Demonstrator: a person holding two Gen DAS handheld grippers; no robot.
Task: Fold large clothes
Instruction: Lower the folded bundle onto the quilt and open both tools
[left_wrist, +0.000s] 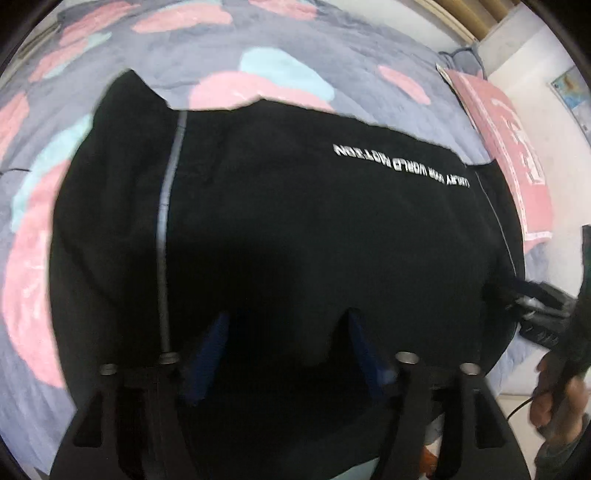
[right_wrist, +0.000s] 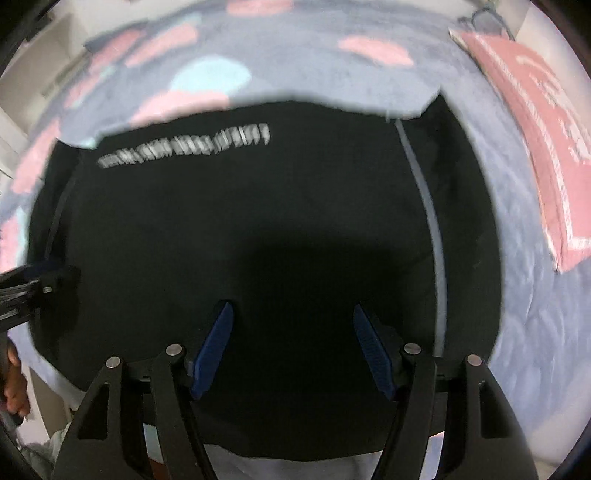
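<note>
A large black garment (left_wrist: 295, 229) with a line of white lettering (left_wrist: 402, 166) and grey seam stripes lies spread flat on a bed. It also fills the right wrist view (right_wrist: 258, 229). My left gripper (left_wrist: 288, 325) hovers over the garment's near part, jaws wide open and empty. My right gripper (right_wrist: 291, 317) hovers over the near part too, open and empty. The right gripper also shows at the garment's right edge in the left wrist view (left_wrist: 532, 299). The left gripper shows at the garment's left edge in the right wrist view (right_wrist: 40, 280).
The bed cover (left_wrist: 207, 51) is grey-blue with pink and light blue patches. A pink printed cloth (left_wrist: 513, 147) lies on the bed's right side, also in the right wrist view (right_wrist: 535, 122). A white wall (left_wrist: 546, 103) is beyond it.
</note>
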